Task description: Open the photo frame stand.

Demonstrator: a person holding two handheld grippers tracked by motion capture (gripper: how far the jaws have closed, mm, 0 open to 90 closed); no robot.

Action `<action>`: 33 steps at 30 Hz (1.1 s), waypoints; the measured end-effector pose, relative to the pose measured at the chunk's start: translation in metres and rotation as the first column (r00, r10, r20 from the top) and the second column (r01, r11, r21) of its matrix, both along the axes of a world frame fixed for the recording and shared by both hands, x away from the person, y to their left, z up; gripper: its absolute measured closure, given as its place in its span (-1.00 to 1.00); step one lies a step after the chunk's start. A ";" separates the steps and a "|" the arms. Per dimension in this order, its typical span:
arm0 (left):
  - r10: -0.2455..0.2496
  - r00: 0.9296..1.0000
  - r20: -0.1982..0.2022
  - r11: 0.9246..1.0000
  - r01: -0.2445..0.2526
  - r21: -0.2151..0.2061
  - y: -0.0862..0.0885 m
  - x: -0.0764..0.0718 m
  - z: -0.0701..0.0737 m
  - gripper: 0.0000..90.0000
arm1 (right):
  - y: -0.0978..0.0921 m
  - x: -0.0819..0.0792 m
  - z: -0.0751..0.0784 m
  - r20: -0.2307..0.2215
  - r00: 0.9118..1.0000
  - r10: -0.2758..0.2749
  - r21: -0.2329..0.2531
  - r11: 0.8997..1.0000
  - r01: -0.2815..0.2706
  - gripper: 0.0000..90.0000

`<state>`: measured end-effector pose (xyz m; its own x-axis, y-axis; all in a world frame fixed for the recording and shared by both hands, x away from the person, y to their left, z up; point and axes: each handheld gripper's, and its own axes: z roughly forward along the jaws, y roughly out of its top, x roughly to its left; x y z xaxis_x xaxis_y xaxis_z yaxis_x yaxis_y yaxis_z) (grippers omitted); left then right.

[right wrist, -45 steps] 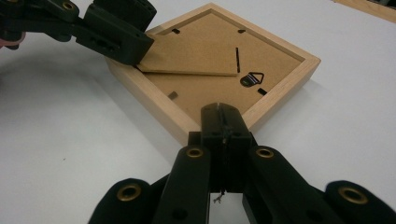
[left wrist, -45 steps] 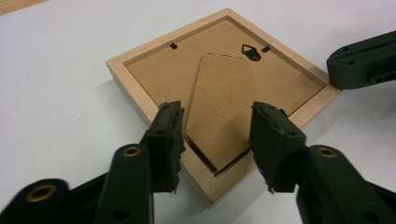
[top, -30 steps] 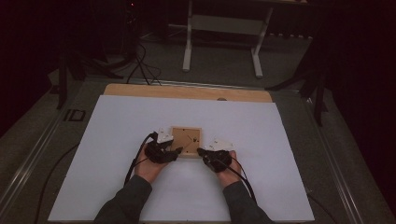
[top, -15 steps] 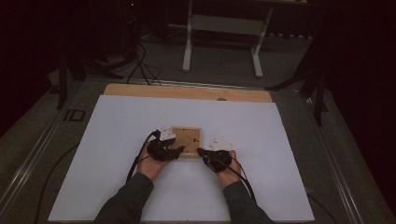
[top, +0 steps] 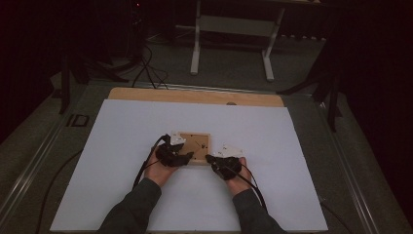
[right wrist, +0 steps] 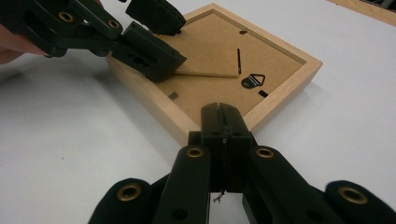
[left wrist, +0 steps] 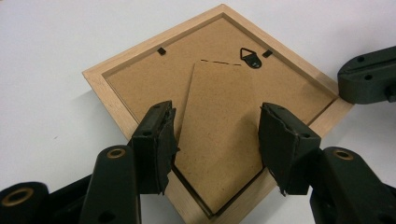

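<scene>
**Right gripper view: picture frame lying face down, back panel being worked**

Right gripper view, nearest first: the right hand-held gripper (right wrist: 223,122) has its jaws pressed fully together, gripping nothing, with the tips at the near corner of the wooden picture frame (right wrist: 285,91), apparently bracing it. Beyond, the left hand-held gripper (right wrist: 152,35) reaches over the frame's far side. In the left gripper view its jaws stand wide apart, straddling the fold-out stand flap (left wrist: 219,135) of the backing board (left wrist: 140,81) without closing on it. Farther along the board sit a small triangular hanger (left wrist: 251,57) and two dark retaining tabs (left wrist: 161,51). In the high view the frame (top: 195,146) lies flat near the middle of the white table (top: 292,146), between the two hands.

Judged step: taking hold of the stand flap, or freeing the backing. To do it well, keep the right tips firm against the corner so the frame cannot slide; lower the left jaws until they bracket the flap's free edges, then close gently, since thin board may crease. Lift along the hinge line, not across it.
</scene>
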<state>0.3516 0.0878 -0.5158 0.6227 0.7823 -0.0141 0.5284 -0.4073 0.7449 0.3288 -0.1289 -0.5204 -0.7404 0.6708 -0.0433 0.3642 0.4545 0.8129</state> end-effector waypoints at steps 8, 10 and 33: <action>-0.003 1.000 -0.006 1.000 0.003 0.023 -0.004 0.001 0.002 0.11 | 0.000 0.000 0.000 -0.001 1.000 0.000 0.003 1.000 0.000 1.00; -0.003 1.000 -0.009 1.000 0.003 0.026 -0.004 0.001 0.003 0.12 | 0.000 0.000 0.000 0.000 1.000 0.000 0.003 1.000 0.000 1.00; -0.016 1.000 -0.021 0.999 0.017 0.038 -0.002 -0.001 0.011 0.01 | 0.000 -0.001 -0.001 0.005 1.000 0.002 0.000 1.000 -0.002 1.00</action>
<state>0.3506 0.0861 -0.5053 0.6355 0.7721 0.0028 0.5366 -0.4443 0.7174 0.3281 -0.1289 -0.5210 -0.7418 0.6689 -0.0472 0.3589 0.4555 0.8147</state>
